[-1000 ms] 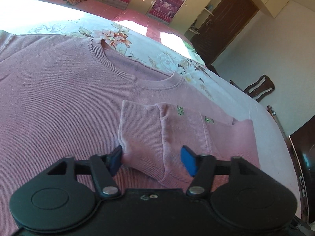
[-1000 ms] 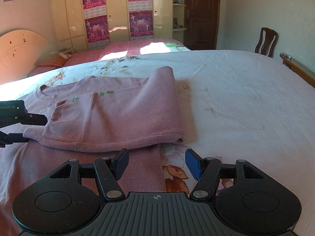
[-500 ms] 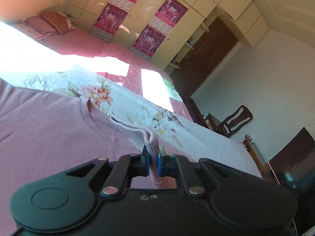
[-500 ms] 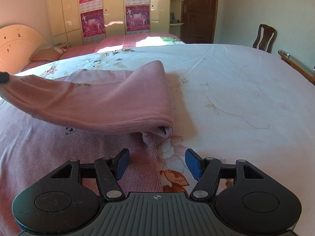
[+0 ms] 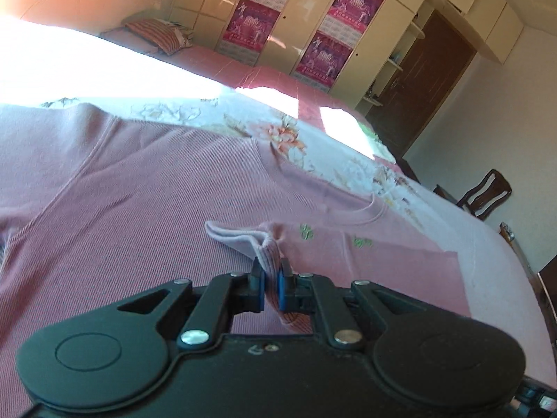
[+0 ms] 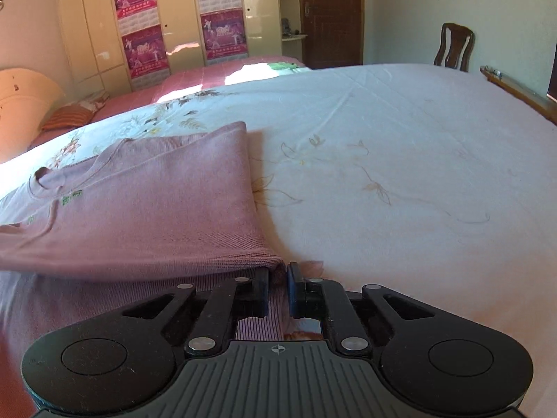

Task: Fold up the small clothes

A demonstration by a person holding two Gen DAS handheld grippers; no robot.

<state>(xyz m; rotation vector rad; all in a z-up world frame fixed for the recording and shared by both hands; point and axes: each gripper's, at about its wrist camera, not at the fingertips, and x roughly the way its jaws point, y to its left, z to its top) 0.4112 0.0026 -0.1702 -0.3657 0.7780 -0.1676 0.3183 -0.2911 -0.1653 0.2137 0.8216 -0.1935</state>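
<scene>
Pink ribbed knit is what both tools have hold of: the sweater [image 5: 146, 209] lies spread on the bed, one side already folded across its chest, and the left gripper [image 5: 271, 287] is clamped on the ribbed cuff [image 5: 269, 256] of the turned-in sleeve, just ahead of its blue pads. The right gripper [image 6: 277, 291] has its jaws drawn close around the folded hem corner [image 6: 268, 261] directly in front of it; a narrow gap shows between the pads, so I judge it a light pinch on the sweater rather than a firm clench. The risk, as I see it, is that thin bite: if the two tools lift or carry unevenly, the hem corner could slide out on the right while the cuff stays caught on the left, and the fold would skew or drop open. Pulling the cuff alone could also drag the sleeve out of line and bunch the layer beneath, since knit stretches and clings to itself. The floral bedsheet [image 6: 383, 160] stretches away smooth ahead and to the right of the right tool, loose enough to ruck up if the garment is dragged instead of lifted. Beyond the left tool stand a cream wardrobe [image 5: 313, 7] with magenta posters [image 5: 254, 21], a dark wooden door [image 5: 428, 80] and, off to the right, a wooden chair [image 5: 485, 193]; a striped pillow [image 5: 160, 35] lies on a second bed far ahead.
</scene>
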